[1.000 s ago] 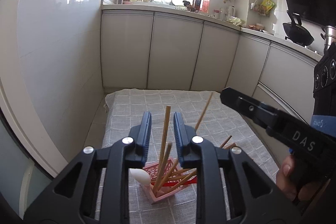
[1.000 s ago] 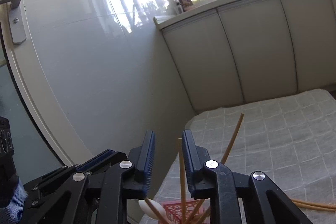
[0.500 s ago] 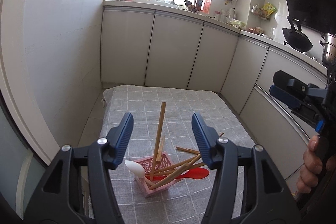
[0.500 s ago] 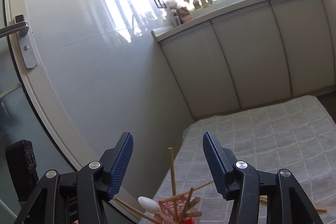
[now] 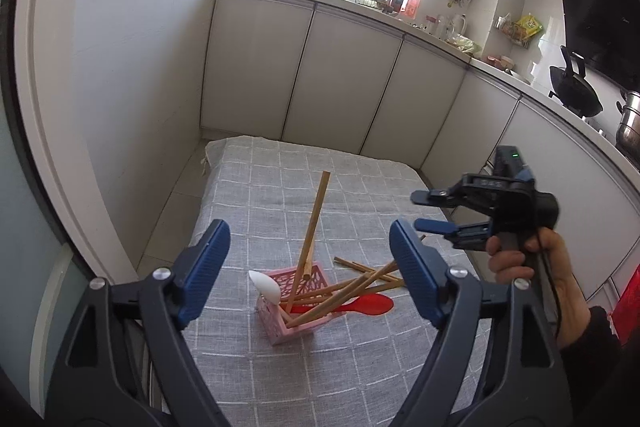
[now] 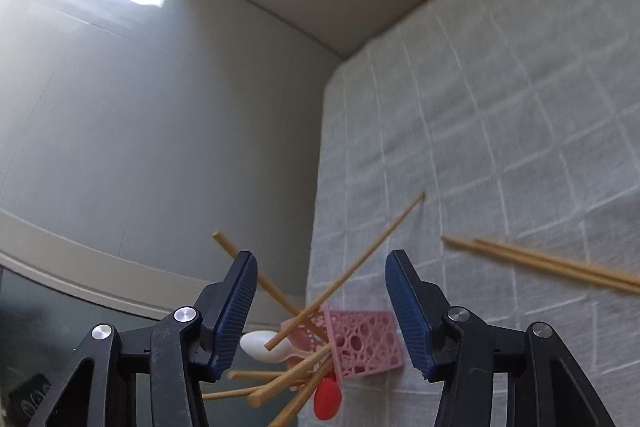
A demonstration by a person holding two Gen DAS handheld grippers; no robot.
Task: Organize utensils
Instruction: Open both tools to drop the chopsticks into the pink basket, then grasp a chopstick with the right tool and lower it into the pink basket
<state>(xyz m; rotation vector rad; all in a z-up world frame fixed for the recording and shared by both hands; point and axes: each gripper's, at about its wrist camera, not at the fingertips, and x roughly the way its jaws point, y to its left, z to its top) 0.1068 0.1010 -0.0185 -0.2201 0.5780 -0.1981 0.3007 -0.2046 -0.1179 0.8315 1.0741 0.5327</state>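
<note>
A pink openwork basket (image 5: 294,323) stands on the grey checked cloth (image 5: 360,367). It holds several wooden chopsticks, one nearly upright (image 5: 314,227), a white spoon (image 5: 264,285) and a red spoon (image 5: 368,305). My left gripper (image 5: 310,267) hovers above and in front of the basket, its jaws opening, with nothing between the pads. My right gripper (image 5: 416,210), held in a hand (image 5: 520,259), hangs to the right of the basket. In the right wrist view that gripper (image 6: 322,311) looks down on the basket (image 6: 360,343); its jaws are closing a little but touch nothing.
Loose chopsticks (image 6: 540,263) lie on the cloth right of the basket, seen too as loose chopsticks (image 5: 360,267). A white wall (image 5: 140,87) runs along the cloth's left edge. White cabinets (image 5: 340,87) stand behind, with a counter and a sink above.
Both grippers have let go of the chopsticks they held over the basket and stand wide. The right gripper has swung off to the right, sunk and rolled; the left has hardly moved.
</note>
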